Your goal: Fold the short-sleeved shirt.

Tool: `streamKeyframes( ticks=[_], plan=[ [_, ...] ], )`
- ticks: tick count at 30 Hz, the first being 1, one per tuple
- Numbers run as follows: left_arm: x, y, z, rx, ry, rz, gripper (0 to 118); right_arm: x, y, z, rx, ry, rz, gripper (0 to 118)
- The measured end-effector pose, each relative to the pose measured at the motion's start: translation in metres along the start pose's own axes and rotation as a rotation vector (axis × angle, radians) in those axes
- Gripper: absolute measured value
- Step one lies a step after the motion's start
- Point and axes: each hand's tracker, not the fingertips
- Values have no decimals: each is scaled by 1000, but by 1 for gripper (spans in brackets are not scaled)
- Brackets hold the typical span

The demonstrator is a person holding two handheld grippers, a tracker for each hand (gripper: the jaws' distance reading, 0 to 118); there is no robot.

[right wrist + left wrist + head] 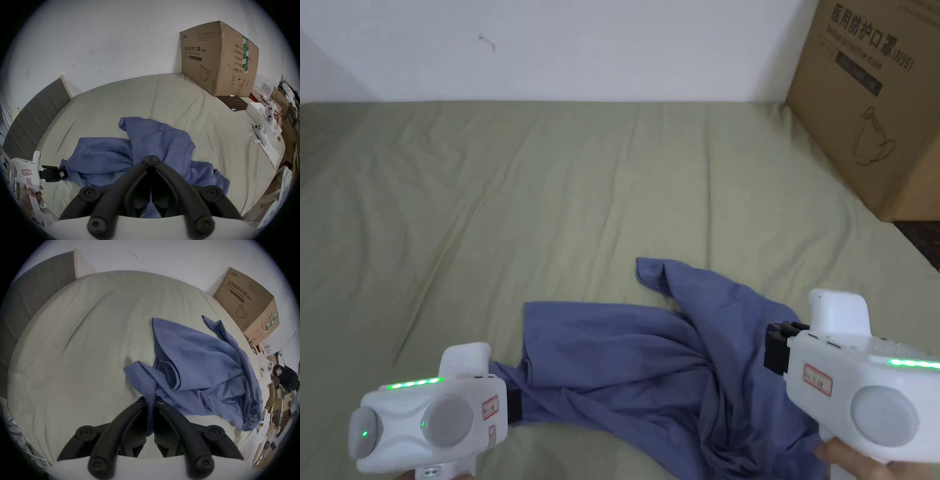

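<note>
A blue short-sleeved shirt (650, 362) lies crumpled near the front of the bed (550, 206), partly lifted at both ends. My left gripper (512, 403) is shut on its left edge; in the left gripper view the cloth (194, 363) runs down between the closed jaws of the gripper (151, 400). My right gripper (775, 350) is shut on the shirt's right part; in the right gripper view the jaws of the gripper (151, 158) meet with blue cloth (155, 142) pinched between them. The left gripper (62, 174) also shows there, holding the shirt's far corner.
A large cardboard box (875, 106) stands at the back right of the bed, against the white wall. A dark flat item (233, 102) and white controllers (261, 131) lie along the bed's right side. A grey headboard (32, 116) is on the left. A hand (862, 462) holds the right gripper.
</note>
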Motion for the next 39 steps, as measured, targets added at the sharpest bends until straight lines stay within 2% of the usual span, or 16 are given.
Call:
streamKeyframes(
  ticks=[2, 3, 5, 6, 8, 10, 13, 15, 18, 19, 20, 21, 23, 24, 29, 39],
  plan=[
    [3, 4, 8, 5, 3, -6, 6, 3, 20, -14, 3, 20, 30, 0],
    [3, 6, 11, 15, -8, -8, 6, 4, 30, -23, -5, 25, 50, 17],
    [2, 9, 18, 33, -47, -1, 6, 9, 55, -54, -74, 50, 109, 77],
    [3, 11, 19, 32, -43, -4, 6, 11, 65, -71, -117, 51, 135, 89],
    [5, 12, 18, 30, -38, -14, 6, 15, 85, -106, -112, 39, 153, 89],
    [5, 13, 17, 28, -36, -20, 6, 18, 101, -147, -208, -25, 191, 89],
    [7, 14, 18, 28, -33, -26, 6, 22, 105, -195, -299, -45, 248, 88],
    [9, 16, 15, 17, -21, -43, 6, 25, 98, -218, -378, -82, 243, 77],
    [10, 17, 12, 9, -12, -54, 6, 34, 78, -234, -467, -53, 211, 62],
    [10, 17, 11, 11, -14, -56, 6, 34, 77, -231, -416, -46, 201, 55],
    [10, 17, 11, 10, -13, -59, 6, 37, 79, -227, -410, -40, 176, 37],
    [10, 18, 11, 9, -13, -59, 6, 36, 80, -224, -395, -39, 179, 1],
    [10, 19, 13, 11, -15, -66, 6, 35, 81, -222, -352, -98, 199, 2],
    [9, 20, 14, 10, -15, -64, 6, 37, 81, -222, -376, -58, 165, 2],
    [10, 26, 28, 34, -24, -58, 6, 38, 95, -193, -330, -56, 150, 2],
    [4, 84, 121, 281, 12, -107, 6, 85, 191, -41, -41, -130, 52, 2]
  ],
)
